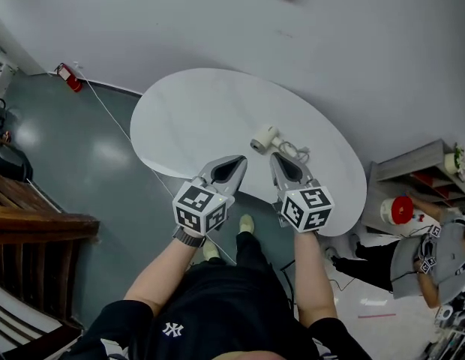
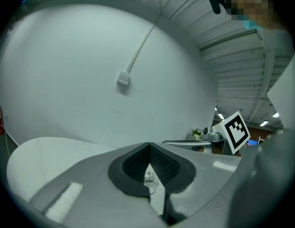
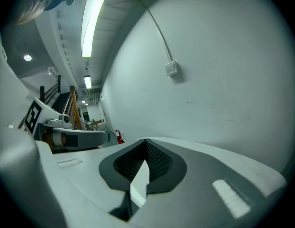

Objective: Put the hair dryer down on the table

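A white hair dryer (image 1: 265, 138) lies on the white oval table (image 1: 195, 118), its coiled cord (image 1: 294, 153) trailing to the right. My left gripper (image 1: 240, 159) hovers just in front of it, over the table's near edge, jaws shut and empty. My right gripper (image 1: 275, 156) is beside it, also shut and empty, its tip close to the dryer and cord. In the left gripper view the jaws (image 2: 148, 146) meet at the tip, and a bit of cord (image 2: 150, 177) shows through the slit below. In the right gripper view the gripper (image 3: 145, 141) holds nothing.
A bare wall rises behind the table. A red fire extinguisher (image 1: 67, 76) stands on the floor at far left, and wooden furniture (image 1: 30, 216) sits at the left. At the right are a shelf (image 1: 420, 171), a red-and-white object (image 1: 400, 210) and another person (image 1: 435, 253).
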Demonstrator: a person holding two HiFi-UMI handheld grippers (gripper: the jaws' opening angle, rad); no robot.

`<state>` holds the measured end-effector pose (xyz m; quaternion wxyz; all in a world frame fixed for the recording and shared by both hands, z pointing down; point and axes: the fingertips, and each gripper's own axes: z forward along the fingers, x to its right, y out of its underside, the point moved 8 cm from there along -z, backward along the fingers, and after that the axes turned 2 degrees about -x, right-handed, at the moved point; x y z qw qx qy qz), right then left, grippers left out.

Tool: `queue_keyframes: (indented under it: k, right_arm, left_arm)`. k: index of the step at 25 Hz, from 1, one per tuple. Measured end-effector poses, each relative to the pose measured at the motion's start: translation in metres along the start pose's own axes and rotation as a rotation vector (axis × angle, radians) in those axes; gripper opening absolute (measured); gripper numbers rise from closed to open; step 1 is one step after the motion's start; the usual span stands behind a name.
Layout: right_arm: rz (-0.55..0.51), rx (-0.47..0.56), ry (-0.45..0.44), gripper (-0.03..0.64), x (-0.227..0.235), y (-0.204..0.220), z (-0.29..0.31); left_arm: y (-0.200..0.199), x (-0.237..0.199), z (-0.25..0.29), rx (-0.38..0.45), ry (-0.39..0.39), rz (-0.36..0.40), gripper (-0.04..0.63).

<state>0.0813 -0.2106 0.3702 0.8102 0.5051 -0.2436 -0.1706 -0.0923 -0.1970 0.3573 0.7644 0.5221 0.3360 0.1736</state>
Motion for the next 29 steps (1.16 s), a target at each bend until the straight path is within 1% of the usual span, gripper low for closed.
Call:
queue_keyframes:
  k: [2,7,13,19,24,29]
  right_arm:
    - [0.007,0.029,-0.005,0.021,-0.012,-0.005,-0.009]
    - [-0.021,0.071,0.010,0.020,-0.046,-0.017,-0.028]
    - [-0.052,0.135,-0.005,0.020,-0.062,-0.030,-0.053]
    - [-0.072,0.173,0.006,0.020,-0.087,-0.032,-0.064]
    - [-0.080,0.190,0.006,0.020,-0.093,-0.028,-0.075]
    - [-0.079,0.195,0.006,0.020,-0.081,-0.030,-0.082]
  left_arm:
    - [-0.006,0.006,-0.010,0.009,0.008,0.000,0.000]
    - [-0.022,0.016,-0.034,0.044,0.035,0.001,0.000]
    - [-0.035,0.037,-0.046,0.078,0.060,0.027,0.000]
    - [-0.040,0.042,-0.072,0.104,0.080,0.051,0.000]
    - [-0.038,0.051,-0.080,0.117,0.086,0.063,0.000]
    - [-0.040,0.060,-0.070,0.117,0.087,0.066,0.000]
